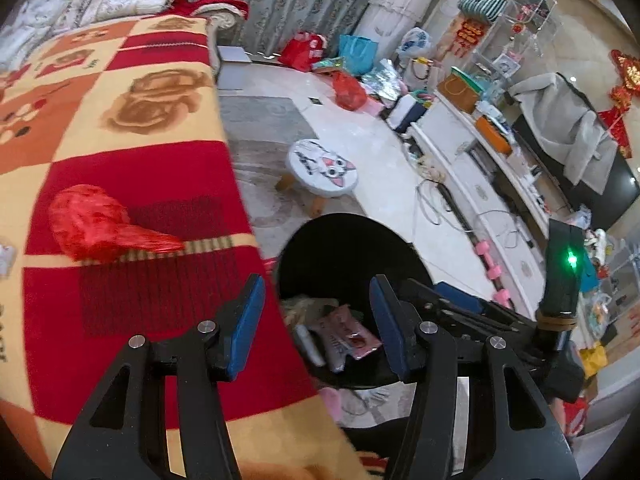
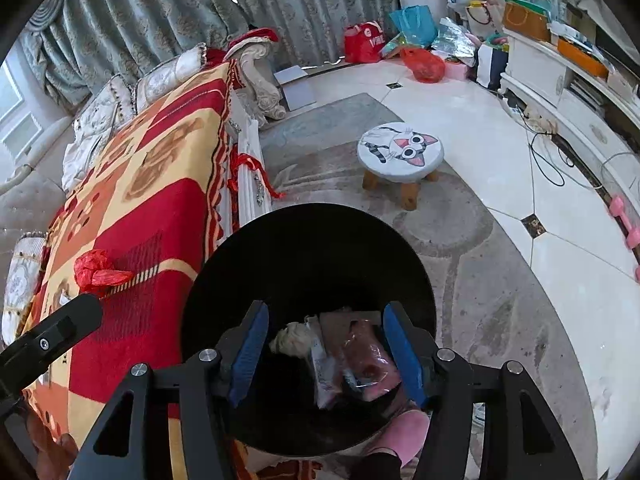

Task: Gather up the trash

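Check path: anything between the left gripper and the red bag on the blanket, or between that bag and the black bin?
Nothing visible. Left gripper is open; only bare blanket lies before the red bag. The bin stands open-topped beside the blanket edge.

Each black two-finger gripper, left (image 1: 318, 308) and right (image 2: 326, 342), has angular cut-out arms, silver round screws and flat blue rubber finger pads (image 1: 248, 322). A green light glows on the right one's black body.
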### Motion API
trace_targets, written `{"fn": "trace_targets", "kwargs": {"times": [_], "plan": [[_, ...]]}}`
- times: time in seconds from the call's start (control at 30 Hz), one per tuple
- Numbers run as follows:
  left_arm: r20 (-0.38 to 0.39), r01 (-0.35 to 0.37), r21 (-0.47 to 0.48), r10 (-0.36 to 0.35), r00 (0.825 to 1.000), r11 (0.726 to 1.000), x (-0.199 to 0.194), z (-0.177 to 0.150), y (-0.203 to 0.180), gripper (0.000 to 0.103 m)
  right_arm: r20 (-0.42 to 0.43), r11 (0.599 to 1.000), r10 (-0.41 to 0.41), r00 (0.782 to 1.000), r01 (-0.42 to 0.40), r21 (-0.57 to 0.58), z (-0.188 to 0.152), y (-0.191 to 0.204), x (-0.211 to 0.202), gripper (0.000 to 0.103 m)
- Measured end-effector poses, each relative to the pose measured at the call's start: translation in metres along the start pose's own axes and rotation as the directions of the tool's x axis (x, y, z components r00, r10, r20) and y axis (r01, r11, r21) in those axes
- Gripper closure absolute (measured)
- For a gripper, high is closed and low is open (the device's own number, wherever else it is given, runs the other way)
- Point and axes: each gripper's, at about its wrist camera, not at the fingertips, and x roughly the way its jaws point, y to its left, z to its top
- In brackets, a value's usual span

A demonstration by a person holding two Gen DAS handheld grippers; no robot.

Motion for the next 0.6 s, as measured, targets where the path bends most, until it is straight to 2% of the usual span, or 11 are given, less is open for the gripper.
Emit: {"fn": "trace_targets", "kwargs": {"times": [0.33, 0.6], "plan": [[0.034, -0.089, -0.011, 0.089, 0.995, 0.996, -0.026, -0.012, 0.028, 0.050, 0.004, 0.998, 0.021, 1.000, -0.020, -0.056, -0.007, 0.033, -0.009, 0.041], [0.066, -0.215, -0.012, 0.215, 0.974, 0.977, -0.047, -0.023, 0.055, 0.050, -0.006, 0.991, 0.045, 0.999, -0.045, -0.127, -0.018, 0.072, -0.009, 0.038]]}}
